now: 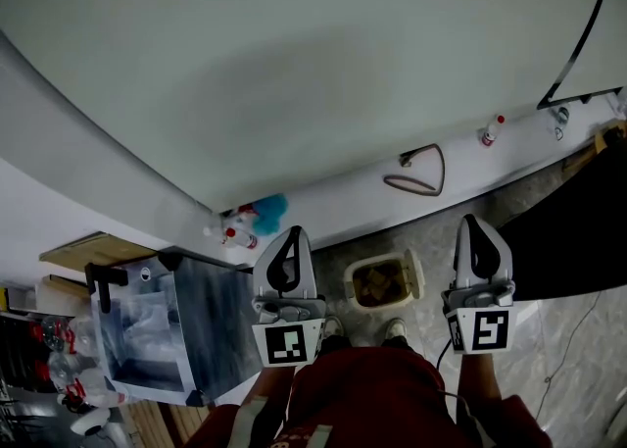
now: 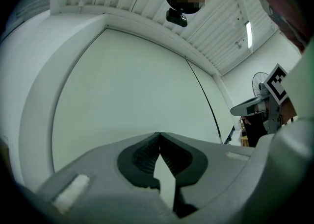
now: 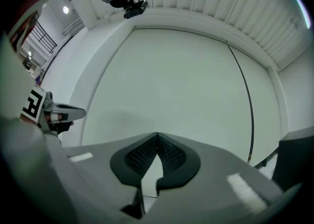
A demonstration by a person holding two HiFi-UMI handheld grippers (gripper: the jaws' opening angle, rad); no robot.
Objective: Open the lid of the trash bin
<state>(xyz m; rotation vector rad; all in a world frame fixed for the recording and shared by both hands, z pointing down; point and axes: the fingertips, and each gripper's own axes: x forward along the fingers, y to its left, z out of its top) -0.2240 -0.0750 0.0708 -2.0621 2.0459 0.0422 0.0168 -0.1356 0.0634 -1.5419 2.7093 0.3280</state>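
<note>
A small cream trash bin [image 1: 384, 281] stands on the floor by the wall, straight ahead of the person's shoes; its top looks brownish and I cannot tell how its lid sits. My left gripper [image 1: 289, 237] is held up to the bin's left, my right gripper [image 1: 478, 227] up to its right, and neither touches the bin. In the left gripper view the left gripper [image 2: 158, 135] has its jaw tips meeting with nothing between them, pointing at a pale wall. The right gripper [image 3: 157, 135] is likewise shut and holds nothing. The bin shows in neither gripper view.
A metal-framed box with see-through walls [image 1: 167, 333] stands at the left. Spray bottles and a blue duster [image 1: 257, 216] lie by the wall's base. A looped cable [image 1: 421, 176] and a small bottle [image 1: 493, 129] sit farther right. A dark mat [image 1: 568, 240] covers the floor at right.
</note>
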